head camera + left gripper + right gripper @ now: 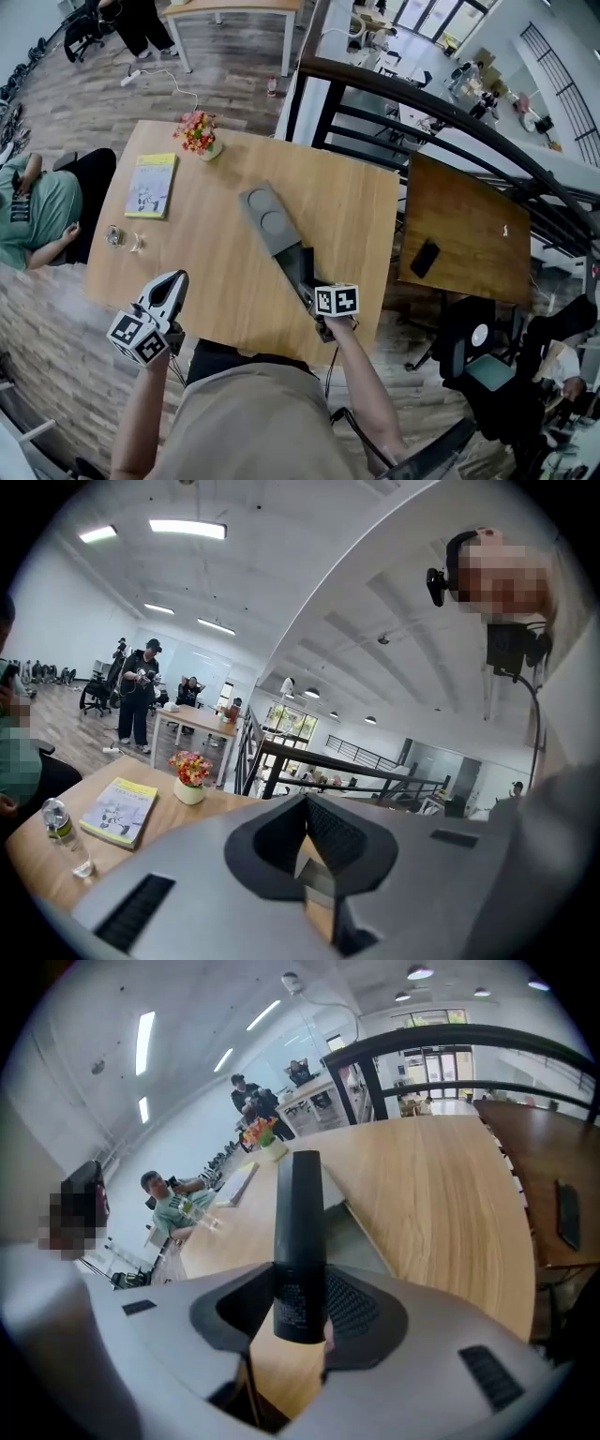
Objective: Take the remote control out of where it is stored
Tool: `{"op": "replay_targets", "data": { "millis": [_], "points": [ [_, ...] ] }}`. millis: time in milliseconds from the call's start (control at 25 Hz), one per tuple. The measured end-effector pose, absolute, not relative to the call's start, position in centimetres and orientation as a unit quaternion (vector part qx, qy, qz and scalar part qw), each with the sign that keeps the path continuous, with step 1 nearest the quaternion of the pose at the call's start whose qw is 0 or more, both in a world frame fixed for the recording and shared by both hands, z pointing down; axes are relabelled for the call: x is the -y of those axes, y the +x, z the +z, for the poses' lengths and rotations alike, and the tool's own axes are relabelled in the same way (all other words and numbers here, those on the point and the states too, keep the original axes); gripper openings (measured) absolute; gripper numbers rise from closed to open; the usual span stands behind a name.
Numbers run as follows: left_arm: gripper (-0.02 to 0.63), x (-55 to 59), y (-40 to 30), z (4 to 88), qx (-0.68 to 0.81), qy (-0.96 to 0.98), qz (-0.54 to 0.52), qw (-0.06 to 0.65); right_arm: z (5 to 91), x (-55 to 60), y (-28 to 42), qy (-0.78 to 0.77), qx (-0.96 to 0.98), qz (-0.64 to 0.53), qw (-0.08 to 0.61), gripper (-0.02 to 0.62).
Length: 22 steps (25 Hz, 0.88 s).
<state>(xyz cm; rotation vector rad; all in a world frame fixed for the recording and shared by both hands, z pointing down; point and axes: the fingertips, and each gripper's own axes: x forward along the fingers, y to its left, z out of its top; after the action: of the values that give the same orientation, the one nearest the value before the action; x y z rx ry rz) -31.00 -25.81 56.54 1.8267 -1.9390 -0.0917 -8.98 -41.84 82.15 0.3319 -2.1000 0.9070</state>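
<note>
I wear a beige short-sleeved shirt (253, 422). Up left of the shirt, my left gripper (174, 279) has a light grey shell, black pads and a cube (138, 337) of black-and-white square markers. Above the shirt, my right gripper (300, 267) is darker grey, with a matching cube (336, 300).

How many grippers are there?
2. The left gripper is by the table's near left corner, empty. The right gripper is at its near edge, holding the remote.
</note>
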Motion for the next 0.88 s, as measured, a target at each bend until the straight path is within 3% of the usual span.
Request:
{"op": "replay_targets", "data": {
  "millis": [440,880],
  "points": [
    [0.005,24.0,-31.6,57.2,0.635,0.728,-0.051,0.254,70.9,38.1,-13.2,0.161,0.873,0.33,0.32,0.173],
    [0.005,18.4,-37.3,56.3,0.598,0.759,-0.055,0.251,63.9,33.1,-16.9,0.209,0.889,0.286,0.291,0.173]
  ]
}}
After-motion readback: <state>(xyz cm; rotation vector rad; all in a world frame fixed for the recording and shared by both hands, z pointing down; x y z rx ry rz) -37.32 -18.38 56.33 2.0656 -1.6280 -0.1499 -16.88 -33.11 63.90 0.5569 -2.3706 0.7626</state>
